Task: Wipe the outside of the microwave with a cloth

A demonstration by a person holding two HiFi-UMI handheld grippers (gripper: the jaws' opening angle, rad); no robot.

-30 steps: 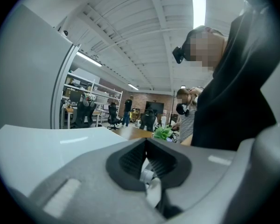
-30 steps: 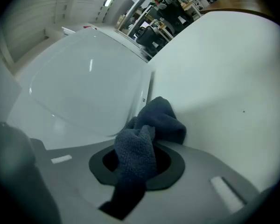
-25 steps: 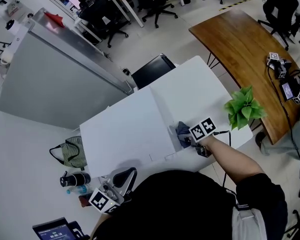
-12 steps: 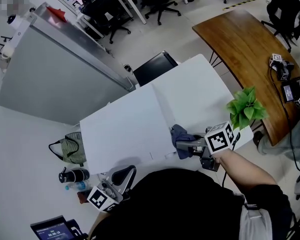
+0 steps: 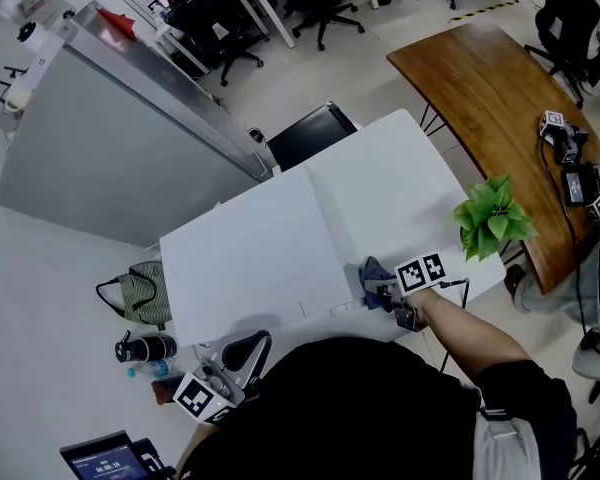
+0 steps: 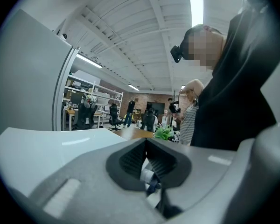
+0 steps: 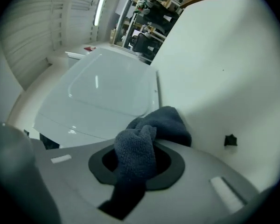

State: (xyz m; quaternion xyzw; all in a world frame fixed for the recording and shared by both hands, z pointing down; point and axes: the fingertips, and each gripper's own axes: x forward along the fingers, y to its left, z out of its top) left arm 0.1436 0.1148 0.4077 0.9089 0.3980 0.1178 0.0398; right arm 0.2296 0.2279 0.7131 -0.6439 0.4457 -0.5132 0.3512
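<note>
Right hand-held gripper (image 5: 382, 293) pinching a dark blue cloth (image 5: 373, 271), all bunched up between the jaws; cloth pushed against the right-hand edge of the white microwave (image 5: 250, 263), down by its near corner, right where it meets the white bench (image 5: 400, 178); left hand-held gripper (image 5: 242, 353) low by the person's side, well apart from the microwave, jaws looking pressed together with nothing in them; green plant (image 5: 492, 218) at the bench's right edge, near the cloth but not touching.

Bright, even overhead light | soft shadows | fisheye-bent edges | dark vignette corners
</note>
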